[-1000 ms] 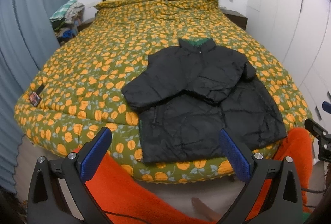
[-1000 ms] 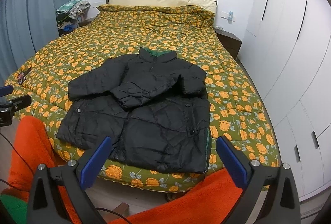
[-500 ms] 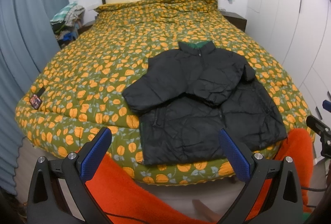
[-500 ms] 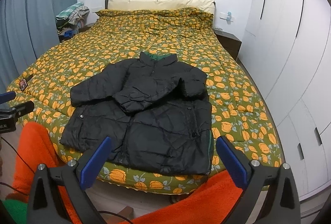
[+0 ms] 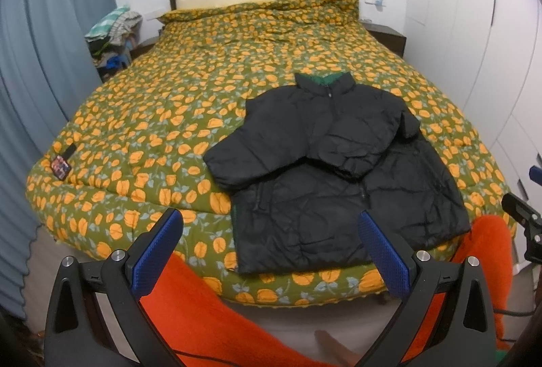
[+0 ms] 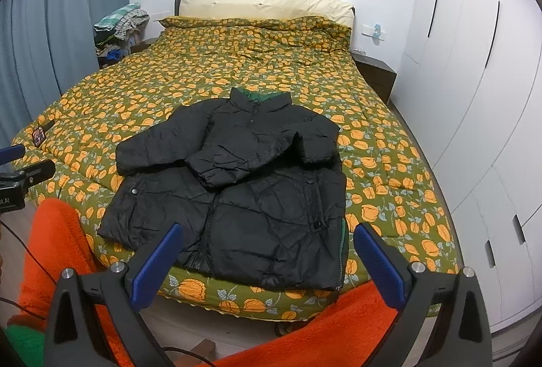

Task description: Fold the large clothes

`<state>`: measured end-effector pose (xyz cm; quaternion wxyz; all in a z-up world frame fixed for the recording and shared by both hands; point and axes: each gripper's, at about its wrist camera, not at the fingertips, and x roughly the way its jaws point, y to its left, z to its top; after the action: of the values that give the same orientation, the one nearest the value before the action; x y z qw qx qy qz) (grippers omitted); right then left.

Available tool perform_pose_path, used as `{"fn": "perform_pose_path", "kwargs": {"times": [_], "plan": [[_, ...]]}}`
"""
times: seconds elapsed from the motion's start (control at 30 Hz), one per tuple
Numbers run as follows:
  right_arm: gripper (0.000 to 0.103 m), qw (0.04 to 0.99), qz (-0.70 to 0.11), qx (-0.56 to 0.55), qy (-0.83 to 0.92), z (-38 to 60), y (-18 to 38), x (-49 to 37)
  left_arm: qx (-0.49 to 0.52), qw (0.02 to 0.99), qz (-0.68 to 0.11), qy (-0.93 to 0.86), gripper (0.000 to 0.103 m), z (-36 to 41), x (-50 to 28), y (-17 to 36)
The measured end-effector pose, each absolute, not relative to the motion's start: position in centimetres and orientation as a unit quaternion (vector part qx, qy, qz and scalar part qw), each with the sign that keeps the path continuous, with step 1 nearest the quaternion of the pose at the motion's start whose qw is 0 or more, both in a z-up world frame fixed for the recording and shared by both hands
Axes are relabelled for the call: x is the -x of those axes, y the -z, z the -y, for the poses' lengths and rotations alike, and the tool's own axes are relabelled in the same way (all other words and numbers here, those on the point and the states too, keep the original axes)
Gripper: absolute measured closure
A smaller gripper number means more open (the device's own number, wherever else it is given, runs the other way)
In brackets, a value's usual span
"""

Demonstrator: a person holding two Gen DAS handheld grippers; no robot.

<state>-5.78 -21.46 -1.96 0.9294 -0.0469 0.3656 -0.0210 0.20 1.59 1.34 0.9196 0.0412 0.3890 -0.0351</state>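
Above the bed's foot — both hand-held grippers (image 5: 271, 252) (image 6: 267, 255) wide apart, empty.

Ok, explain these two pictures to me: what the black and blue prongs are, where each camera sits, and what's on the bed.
There is no robot. A person holds a hand tool in each hand, and each tool carries a camera looking forward along its two blue-padded fingers. One picture comes from the left gripper, the other from the right gripper. Both stand open and hold nothing. On the bed, near its foot, a black jacket lies front up, with one sleeve folded across the chest and the other out to the side. The orange at the bottom appears to be the person's clothing.
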Motion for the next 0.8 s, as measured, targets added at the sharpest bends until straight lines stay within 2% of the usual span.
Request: {"fn": "perform_pose_path", "kwargs": {"times": [0.8], "plan": [[0.001,0.934,-0.353,0.049,-0.001,20.51,1.44,5.36,-0.041,0.922,-0.385,0.027,0.0,-2.0,-0.82,-1.43]]}}
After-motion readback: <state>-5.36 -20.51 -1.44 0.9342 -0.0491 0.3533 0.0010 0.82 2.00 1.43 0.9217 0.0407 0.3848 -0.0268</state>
